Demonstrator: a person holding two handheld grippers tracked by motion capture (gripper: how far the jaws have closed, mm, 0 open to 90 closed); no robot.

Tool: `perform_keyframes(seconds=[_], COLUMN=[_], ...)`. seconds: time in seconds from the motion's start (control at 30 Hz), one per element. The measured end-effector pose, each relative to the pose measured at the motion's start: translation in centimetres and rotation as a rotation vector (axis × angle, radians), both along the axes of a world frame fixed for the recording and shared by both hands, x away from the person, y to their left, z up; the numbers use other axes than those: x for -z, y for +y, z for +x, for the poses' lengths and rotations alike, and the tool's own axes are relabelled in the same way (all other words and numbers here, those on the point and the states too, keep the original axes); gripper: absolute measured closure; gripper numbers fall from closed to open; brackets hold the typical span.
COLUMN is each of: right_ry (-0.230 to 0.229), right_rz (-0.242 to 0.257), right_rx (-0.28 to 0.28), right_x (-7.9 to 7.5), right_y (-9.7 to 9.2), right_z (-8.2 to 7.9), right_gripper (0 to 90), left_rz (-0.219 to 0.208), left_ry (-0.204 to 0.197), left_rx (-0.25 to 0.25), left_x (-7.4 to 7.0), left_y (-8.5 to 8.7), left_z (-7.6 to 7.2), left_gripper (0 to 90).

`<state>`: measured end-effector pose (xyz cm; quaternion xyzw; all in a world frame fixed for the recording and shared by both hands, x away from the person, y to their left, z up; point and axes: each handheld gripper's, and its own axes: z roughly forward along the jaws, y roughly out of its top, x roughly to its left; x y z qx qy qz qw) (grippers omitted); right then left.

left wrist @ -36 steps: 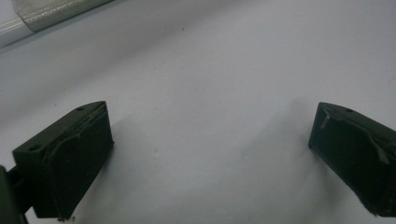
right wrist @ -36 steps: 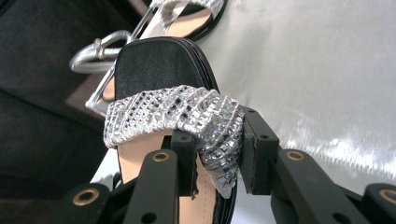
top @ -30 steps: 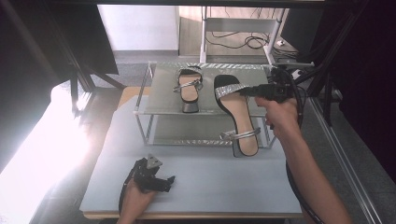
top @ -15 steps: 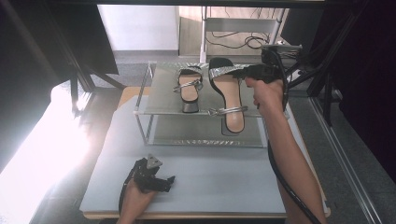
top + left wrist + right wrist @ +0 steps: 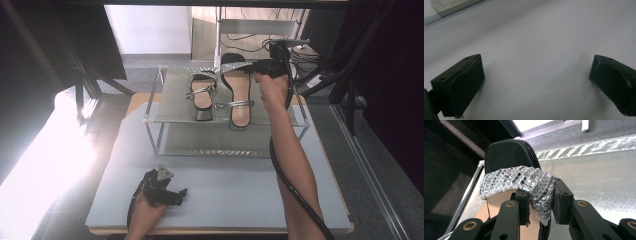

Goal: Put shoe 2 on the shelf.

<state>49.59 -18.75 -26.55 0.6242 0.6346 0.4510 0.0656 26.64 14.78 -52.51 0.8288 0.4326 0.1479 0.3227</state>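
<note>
On the rack's top shelf (image 5: 175, 107), my right gripper (image 5: 540, 207), clamped on the sandal's glittery strap (image 5: 516, 181), sets it beside sandal 2 (image 5: 202, 92); next, release. Left gripper (image 5: 167, 192) rests agape.

The right gripper (image 5: 250, 66) has moved the sandal (image 5: 239, 95) it holds by the shiny strap (image 5: 524, 182). A second ago the sandal hung tilted near the right front of the rack (image 5: 170, 107), with its heel down past the front edge. Then it went up and toward the back. Now it lies along the top shelf, just beside the other sandal (image 5: 201, 92), toe near the back edge. The right hand (image 5: 270, 87) moved back and left with it.
</note>
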Motion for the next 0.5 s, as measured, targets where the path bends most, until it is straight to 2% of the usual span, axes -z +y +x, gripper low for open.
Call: perform_keyframes(seconds=[0.1,0.3,0.5], right_ry=[0.003,0.008,0.014], right_rz=[-0.023,-0.040,-0.064], right_rx=[0.011,0.014,0.047], right_x=[1.0,2.6,3.9], right_y=[0.4,1.2,1.7], right_z=[0.6,1.6,2.5], right_gripper=[70.3,70.4,70.6], left_rz=[0.000,0.001,0.002], left_ry=[0.001,0.000,0.002], left_rx=[0.000,0.000,0.001], left_x=[0.0,0.0,0.0], left_y=[0.0,0.0,0.0], left_z=[0.0,0.0,0.0], left_gripper=[0.0,0.0,0.0])
